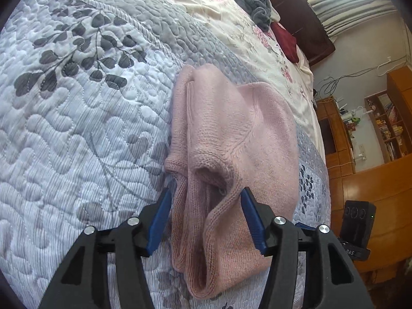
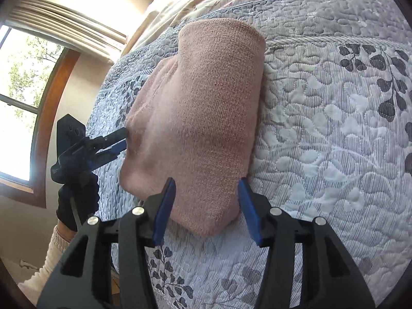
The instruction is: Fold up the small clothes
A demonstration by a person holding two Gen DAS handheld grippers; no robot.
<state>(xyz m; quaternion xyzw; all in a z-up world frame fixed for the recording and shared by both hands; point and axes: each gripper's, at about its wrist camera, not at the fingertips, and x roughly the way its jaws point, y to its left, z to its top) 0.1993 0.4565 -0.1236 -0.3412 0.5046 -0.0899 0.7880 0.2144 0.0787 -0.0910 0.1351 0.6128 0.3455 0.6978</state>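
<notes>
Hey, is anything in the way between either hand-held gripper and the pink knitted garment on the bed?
Nothing visible. The pink knitted garment lies on the quilted bedspread, bunched between the left hand-held gripper's open fingers. The right hand-held gripper is open too, its fingers straddling the garment's near end.

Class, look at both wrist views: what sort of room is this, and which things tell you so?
Most likely a bedroom: a quilted leaf-print bedspread over a bed, a dark headboard, and a curtained window.

No legible text or labels.
</notes>
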